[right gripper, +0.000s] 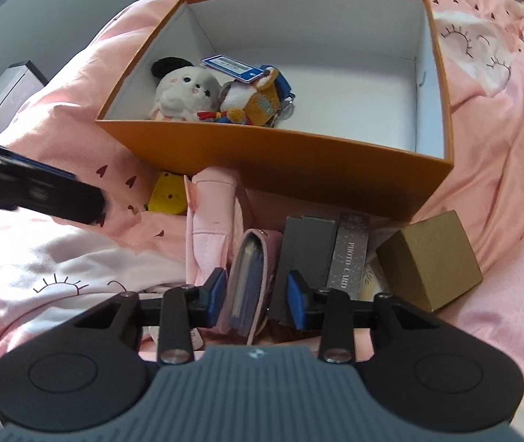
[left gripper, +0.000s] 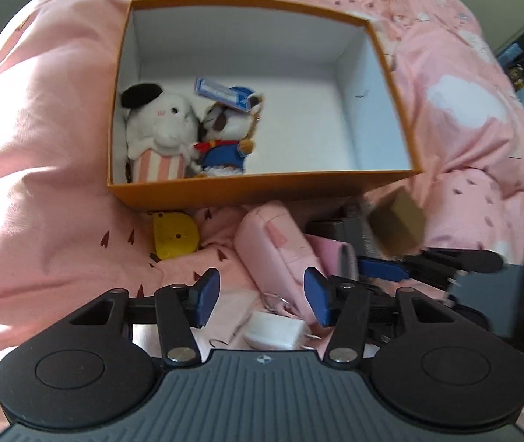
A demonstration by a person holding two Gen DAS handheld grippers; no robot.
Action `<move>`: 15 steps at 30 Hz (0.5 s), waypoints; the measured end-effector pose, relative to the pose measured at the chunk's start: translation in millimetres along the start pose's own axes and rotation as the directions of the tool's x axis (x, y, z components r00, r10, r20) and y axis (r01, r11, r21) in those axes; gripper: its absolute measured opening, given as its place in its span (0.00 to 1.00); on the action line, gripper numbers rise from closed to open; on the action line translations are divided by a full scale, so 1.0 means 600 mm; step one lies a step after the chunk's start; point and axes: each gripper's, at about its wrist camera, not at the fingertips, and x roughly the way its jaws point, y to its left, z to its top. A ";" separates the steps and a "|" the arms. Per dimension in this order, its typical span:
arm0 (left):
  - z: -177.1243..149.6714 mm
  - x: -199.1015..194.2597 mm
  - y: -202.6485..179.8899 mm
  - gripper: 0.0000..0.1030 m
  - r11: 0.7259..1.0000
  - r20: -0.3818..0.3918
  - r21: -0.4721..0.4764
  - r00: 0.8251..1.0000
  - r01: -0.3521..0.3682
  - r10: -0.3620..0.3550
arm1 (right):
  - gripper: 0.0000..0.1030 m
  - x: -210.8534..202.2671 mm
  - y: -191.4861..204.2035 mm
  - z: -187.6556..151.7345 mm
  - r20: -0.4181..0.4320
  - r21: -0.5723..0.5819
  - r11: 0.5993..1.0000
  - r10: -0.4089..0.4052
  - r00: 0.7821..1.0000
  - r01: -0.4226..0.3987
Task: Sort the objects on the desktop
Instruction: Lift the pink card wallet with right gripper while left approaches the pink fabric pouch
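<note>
An orange box (left gripper: 262, 191) (right gripper: 262, 154) lies open on pink bedding, with a white plush (left gripper: 162, 125) (right gripper: 182, 92), a blue-dressed plush (left gripper: 225, 136) and a blue tag (left gripper: 221, 94) inside at its left. My left gripper (left gripper: 262, 296) is open, low over a pink pouch (left gripper: 276, 246) (right gripper: 210, 228) and a white charger (left gripper: 276, 333). My right gripper (right gripper: 256, 298) straddles a pink card wallet (right gripper: 250, 280). Its left pad touches the wallet and its right pad stands just off it.
In front of the box lie a yellow item (left gripper: 173, 234) (right gripper: 166, 191), a dark grey box (right gripper: 306, 246), a photo-card box (right gripper: 350, 250) and a gold box (right gripper: 431, 258) (left gripper: 398, 224). A white case (right gripper: 4, 99) stands at far left.
</note>
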 end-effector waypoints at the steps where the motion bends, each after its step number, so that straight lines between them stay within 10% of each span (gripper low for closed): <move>1: -0.001 0.007 0.001 0.58 1.000 0.004 -0.007 1.000 -0.010 0.010 | 0.29 0.001 0.002 0.000 0.002 -0.007 1.000 0.003 1.000 -0.003; 15: 0.017 0.092 0.011 0.65 0.979 0.034 -0.199 0.998 -0.036 0.044 | 0.25 0.015 0.027 0.011 0.118 -0.137 0.989 -0.037 0.992 0.053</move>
